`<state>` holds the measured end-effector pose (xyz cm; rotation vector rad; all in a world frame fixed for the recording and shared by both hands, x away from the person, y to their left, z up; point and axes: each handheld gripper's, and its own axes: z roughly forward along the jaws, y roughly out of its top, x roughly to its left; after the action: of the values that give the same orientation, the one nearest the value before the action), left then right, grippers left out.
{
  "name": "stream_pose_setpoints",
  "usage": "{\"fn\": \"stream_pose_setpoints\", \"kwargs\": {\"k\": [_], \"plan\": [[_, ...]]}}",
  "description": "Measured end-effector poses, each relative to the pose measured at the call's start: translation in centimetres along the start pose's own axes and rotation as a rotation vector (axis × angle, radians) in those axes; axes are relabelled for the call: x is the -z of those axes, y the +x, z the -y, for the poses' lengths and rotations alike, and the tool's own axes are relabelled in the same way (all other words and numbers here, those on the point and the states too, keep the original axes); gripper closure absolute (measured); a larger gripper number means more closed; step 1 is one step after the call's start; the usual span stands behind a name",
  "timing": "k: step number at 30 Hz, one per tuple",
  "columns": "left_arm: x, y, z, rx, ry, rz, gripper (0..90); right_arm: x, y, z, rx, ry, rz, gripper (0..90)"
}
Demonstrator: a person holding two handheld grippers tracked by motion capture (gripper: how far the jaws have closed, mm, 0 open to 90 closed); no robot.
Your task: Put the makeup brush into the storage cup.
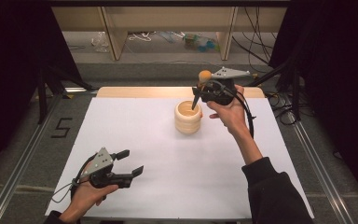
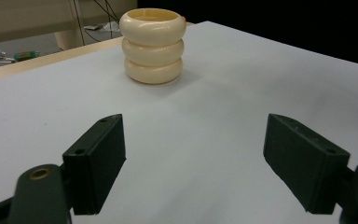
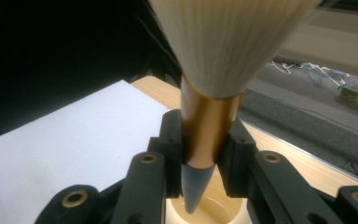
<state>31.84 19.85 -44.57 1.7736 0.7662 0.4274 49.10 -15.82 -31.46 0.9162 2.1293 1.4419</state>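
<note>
White-topped table (image 1: 168, 177) with wooden far edge, a cream ribbed cup (image 1: 188, 117) on it.

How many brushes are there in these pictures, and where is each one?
1. The brush is clamped between the right gripper's fingers, handle tip down, above the open cream holder at the far side of the table. Inside the holder is only partly visible, so another could hide there.
</note>
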Motion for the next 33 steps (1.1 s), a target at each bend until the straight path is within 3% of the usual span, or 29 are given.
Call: {"fn": "stream_pose_setpoints", "kwargs": {"k": [5, 11, 18, 21, 25, 33], "plan": [[0.0, -0.1, 0.0, 0.009, 0.005, -0.003, 21.0, -0.7, -0.1, -0.3, 0.016, 0.01, 0.011, 73.7], [0.0, -0.1, 0.0, -0.002, 0.007, 0.0, 21.0, -1.9, -0.7, 0.2, -0.021, 0.032, 0.023, 73.7], [0.0, -0.1, 0.0, 0.01, 0.006, 0.0, 21.0, -2.5, -0.9, 0.4, -0.028, 0.034, 0.022, 73.6], [0.0, -0.1, 0.0, -0.005, 0.008, 0.001, 21.0, -2.9, -1.0, 0.5, -0.02, 0.028, 0.026, 73.6], [0.0, -0.1, 0.0, 0.009, 0.007, 0.0, 21.0, -3.5, -1.1, 0.7, -0.019, 0.043, 0.032, 73.6], [0.0, -0.1, -0.1, -0.001, 0.006, 0.0, 21.0, -4.4, -1.3, 1.1, -0.029, 0.066, 0.037, 73.6]]}}
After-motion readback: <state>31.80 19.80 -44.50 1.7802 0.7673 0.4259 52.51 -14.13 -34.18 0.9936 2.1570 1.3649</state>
